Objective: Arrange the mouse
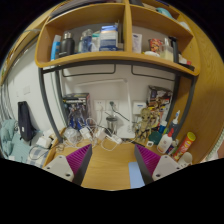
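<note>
Your gripper (105,158) hangs released, nothing between its pads (77,157). No mouse shows (clutter crowds the desk (105,170)), so you risk snagging cables or bottles.

Wooden tabletop (105,165), light brown, bare strip down middle. Clutter along far edge: cables and small items at left (60,138), orange bottle (186,146) at right. Above, wooden shelf (100,58) carrying bottles (66,44) and boxes (110,40).
</note>
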Demonstrator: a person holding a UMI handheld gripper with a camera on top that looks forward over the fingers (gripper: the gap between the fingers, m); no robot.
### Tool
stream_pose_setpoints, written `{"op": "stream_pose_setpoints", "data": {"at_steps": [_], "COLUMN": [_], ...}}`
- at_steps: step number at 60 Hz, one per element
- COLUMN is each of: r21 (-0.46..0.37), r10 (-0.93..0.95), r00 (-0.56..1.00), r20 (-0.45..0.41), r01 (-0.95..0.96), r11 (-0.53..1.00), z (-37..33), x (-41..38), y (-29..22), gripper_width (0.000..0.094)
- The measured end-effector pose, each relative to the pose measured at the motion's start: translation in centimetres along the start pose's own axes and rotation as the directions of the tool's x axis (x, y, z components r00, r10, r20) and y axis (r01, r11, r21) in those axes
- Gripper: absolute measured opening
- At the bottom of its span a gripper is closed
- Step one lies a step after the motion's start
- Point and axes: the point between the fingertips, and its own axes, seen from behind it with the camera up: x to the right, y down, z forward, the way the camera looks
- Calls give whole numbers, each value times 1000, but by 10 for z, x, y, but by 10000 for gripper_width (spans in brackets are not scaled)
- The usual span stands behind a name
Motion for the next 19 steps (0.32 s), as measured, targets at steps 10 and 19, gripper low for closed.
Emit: {"op": "stream_pose_setpoints", "data": {"at_steps": [10,19], "r21": [9,8], "r10": [-18,-32], "r00": [1000,999], "r20": [19,27], "r01": [18,32], "r11": [1000,999], "z": [-25,-41], "x": [-45,-71], "y": [2,8], "gripper_width": [856,856]}}
